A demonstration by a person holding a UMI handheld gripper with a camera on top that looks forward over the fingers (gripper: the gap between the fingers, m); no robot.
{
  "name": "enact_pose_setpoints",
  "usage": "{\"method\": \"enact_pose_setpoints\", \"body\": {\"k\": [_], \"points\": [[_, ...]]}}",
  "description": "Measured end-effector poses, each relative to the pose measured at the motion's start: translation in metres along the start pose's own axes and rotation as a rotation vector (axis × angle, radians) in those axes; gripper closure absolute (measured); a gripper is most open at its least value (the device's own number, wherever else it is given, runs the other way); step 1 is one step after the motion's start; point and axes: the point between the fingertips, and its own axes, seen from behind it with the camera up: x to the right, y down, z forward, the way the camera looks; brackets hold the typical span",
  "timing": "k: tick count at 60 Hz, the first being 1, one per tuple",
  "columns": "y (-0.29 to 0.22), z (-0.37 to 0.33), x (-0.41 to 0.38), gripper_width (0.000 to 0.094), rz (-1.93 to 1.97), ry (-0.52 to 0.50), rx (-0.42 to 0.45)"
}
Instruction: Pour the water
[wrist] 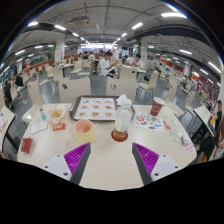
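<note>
While upright: pale bottle (123, 117) (capped)

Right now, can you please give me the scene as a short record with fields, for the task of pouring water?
fingers: open, holding nothing
bottle: upright on a round coaster, beyond the fingers, not between them
orange cup: on the table, left of the bottle
dark cup: farther back, right of the bottle
tray: behind the bottle, holds small items
</note>
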Motion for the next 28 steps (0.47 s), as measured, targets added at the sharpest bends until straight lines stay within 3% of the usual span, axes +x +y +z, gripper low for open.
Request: {"method": "enact_pose_setpoints", "body": {"k": [28], "points": [[0.014,-0.035,-0.018,0.0091,-0.006,-0.001,-0.004]]}}
